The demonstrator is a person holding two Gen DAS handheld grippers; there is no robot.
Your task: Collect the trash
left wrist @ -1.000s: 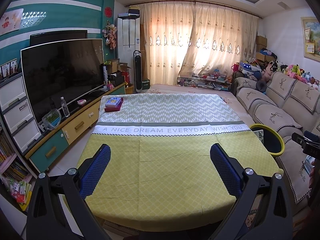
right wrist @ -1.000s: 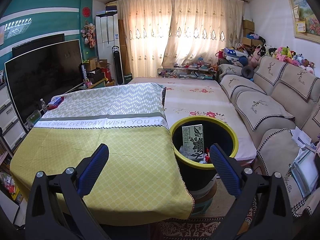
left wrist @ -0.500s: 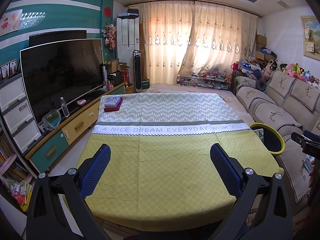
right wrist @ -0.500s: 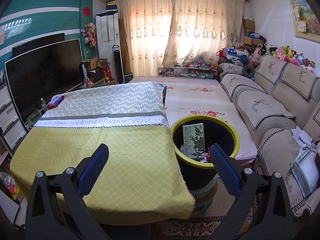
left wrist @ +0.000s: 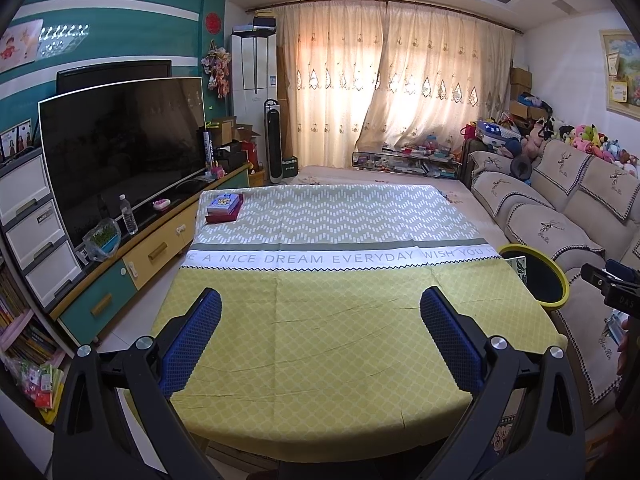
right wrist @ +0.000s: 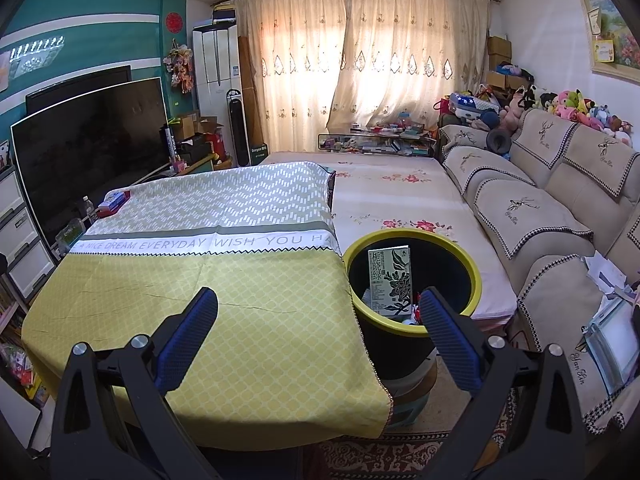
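A black bin with a yellow rim (right wrist: 478, 280) stands at the table's right edge; it also shows in the left wrist view (left wrist: 562, 284). A green printed box (right wrist: 390, 280) stands upright inside it, with small red and white bits beside it. My left gripper (left wrist: 320, 316) is open and empty above the near part of the yellow tablecloth (left wrist: 320, 344). My right gripper (right wrist: 318, 316) is open and empty above the table's near right corner, with its right finger in front of the bin.
Small boxes (left wrist: 224, 206) are stacked on the table's far left corner. A TV (left wrist: 120, 148) on a low cabinet runs along the left. A sofa (right wrist: 560, 216) lines the right wall. A floral mat (right wrist: 392, 196) covers the floor beyond the bin.
Both views have shifted only slightly. Both grippers stay open and empty.
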